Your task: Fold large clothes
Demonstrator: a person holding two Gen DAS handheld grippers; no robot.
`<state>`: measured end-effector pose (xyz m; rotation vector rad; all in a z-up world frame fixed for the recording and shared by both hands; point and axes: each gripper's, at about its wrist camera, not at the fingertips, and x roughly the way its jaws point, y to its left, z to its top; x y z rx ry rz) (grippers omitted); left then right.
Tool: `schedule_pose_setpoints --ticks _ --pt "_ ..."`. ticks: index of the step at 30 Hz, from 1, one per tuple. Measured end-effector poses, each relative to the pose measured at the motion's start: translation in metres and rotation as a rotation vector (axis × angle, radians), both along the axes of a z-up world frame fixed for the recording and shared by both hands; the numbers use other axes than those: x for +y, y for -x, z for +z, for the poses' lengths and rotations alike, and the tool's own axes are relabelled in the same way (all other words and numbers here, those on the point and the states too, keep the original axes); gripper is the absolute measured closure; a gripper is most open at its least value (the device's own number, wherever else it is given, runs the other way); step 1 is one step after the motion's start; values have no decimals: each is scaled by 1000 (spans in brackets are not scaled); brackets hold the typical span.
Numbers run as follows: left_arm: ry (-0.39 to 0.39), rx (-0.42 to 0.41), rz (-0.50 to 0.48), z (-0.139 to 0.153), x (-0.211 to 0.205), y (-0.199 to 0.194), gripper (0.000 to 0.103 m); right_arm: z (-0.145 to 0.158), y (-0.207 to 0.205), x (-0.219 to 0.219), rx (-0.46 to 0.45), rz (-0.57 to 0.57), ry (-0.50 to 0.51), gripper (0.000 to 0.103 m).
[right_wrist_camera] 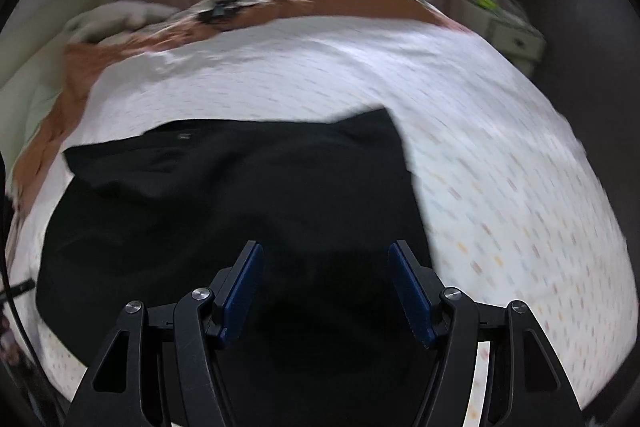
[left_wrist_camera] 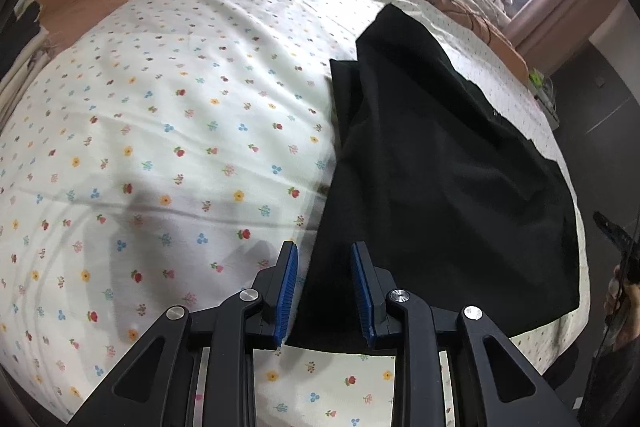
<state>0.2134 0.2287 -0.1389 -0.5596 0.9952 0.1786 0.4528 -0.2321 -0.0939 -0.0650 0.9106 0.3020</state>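
- Floral bed sheet (left_wrist_camera: 160,131) carries the black garment (left_wrist_camera: 440,163), which lies spread ahead of and under both sets of jaws.
- Garment looks soft, light and limp; it should be taken at a corner or hem.
- Left gripper (left_wrist_camera: 324,291) tilts steeply down, jaws narrowed about the near edge; whether they pinch it I cannot tell.
- Right gripper (right_wrist_camera: 326,291) angles down above the cloth, jaws apart and empty.

A black garment (right_wrist_camera: 240,195) is seen spread on a white patterned bedsheet (right_wrist_camera: 500,147), beneath the parted right gripper (right_wrist_camera: 326,291).
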Motion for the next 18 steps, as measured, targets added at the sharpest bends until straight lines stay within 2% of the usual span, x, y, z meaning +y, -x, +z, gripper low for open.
schedule_pose_setpoints --ticks 8,11,13,15,18 --pt "26 -8 37 2 14 5 73 11 -27 101 -52 211 85 40" --pt "47 -10 51 2 20 6 67 4 -41 134 -47 263 122 40" --pt "49 -13 61 3 22 6 55 -3 -52 152 -50 297 163 40" --pt "47 -22 68 5 24 6 49 -12 -61 166 -35 329 186 40" --pt "44 -25 85 5 29 5 47 -29 -75 186 -7 378 221 40"
